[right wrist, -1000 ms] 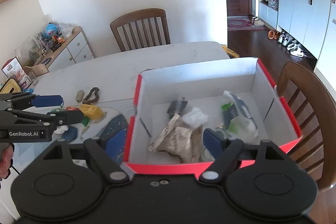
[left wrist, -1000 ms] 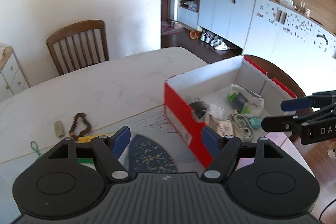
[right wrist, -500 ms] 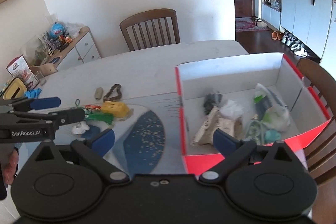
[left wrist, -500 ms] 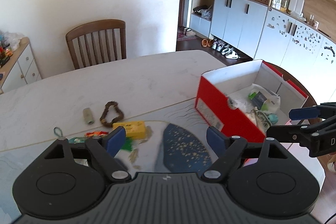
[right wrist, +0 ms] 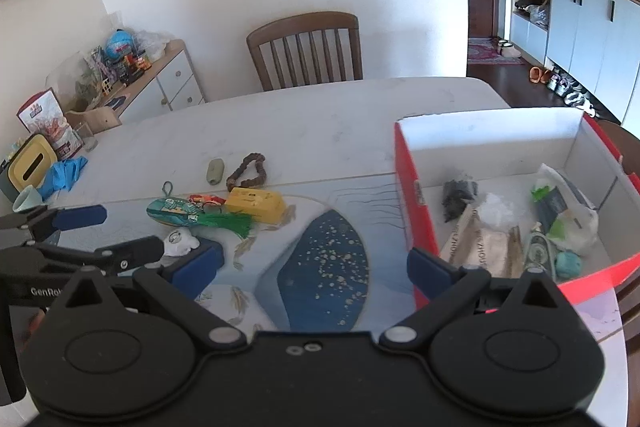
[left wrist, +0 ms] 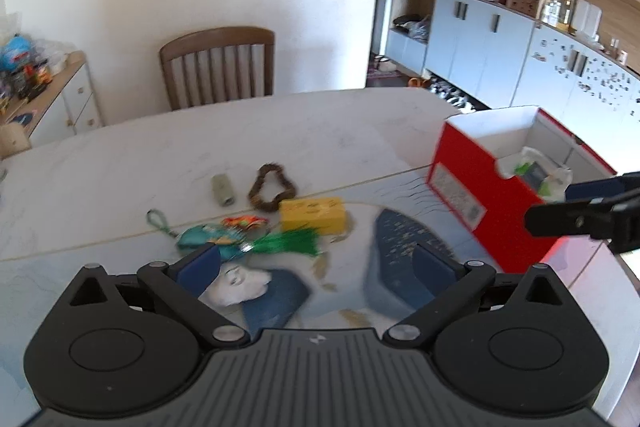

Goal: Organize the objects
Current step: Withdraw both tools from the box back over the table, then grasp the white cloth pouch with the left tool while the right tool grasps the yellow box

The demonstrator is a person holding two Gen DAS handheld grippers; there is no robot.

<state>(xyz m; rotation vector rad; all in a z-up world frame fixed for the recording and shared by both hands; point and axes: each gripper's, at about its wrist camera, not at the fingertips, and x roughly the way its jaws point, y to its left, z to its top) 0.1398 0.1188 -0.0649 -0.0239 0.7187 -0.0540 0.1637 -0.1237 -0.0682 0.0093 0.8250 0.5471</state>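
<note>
A red shoebox [right wrist: 404, 187] with white inside stands at the table's right and holds several items; it also shows in the left wrist view [left wrist: 472, 183]. Loose items lie left of it: a yellow block [left wrist: 312, 215] [right wrist: 256, 205], a green tassel [left wrist: 288, 241] [right wrist: 224, 221], a brown bead bracelet [left wrist: 272, 187] [right wrist: 248, 171], a grey-green small tube [left wrist: 222, 189] [right wrist: 215, 171], a teal pouch [right wrist: 168, 209], a small white object [left wrist: 240, 281] [right wrist: 180, 241]. My left gripper [left wrist: 316, 263] [right wrist: 120, 233] is open and empty above the white object. My right gripper [right wrist: 316, 261] [left wrist: 560, 205] is open and empty, by the box's left wall.
A wooden chair [right wrist: 306, 49] stands behind the white table [right wrist: 320, 115]. A blue patterned mat [right wrist: 324, 267] lies at the table's front. A yellow tissue box [right wrist: 30, 163], blue cloth [right wrist: 64, 173] and cup [right wrist: 24, 197] sit at far left. Cabinets line the right wall.
Both grippers have swung left, away from the box and toward the loose items. The box has shifted to the right in both views. Both stay open and empty.
</note>
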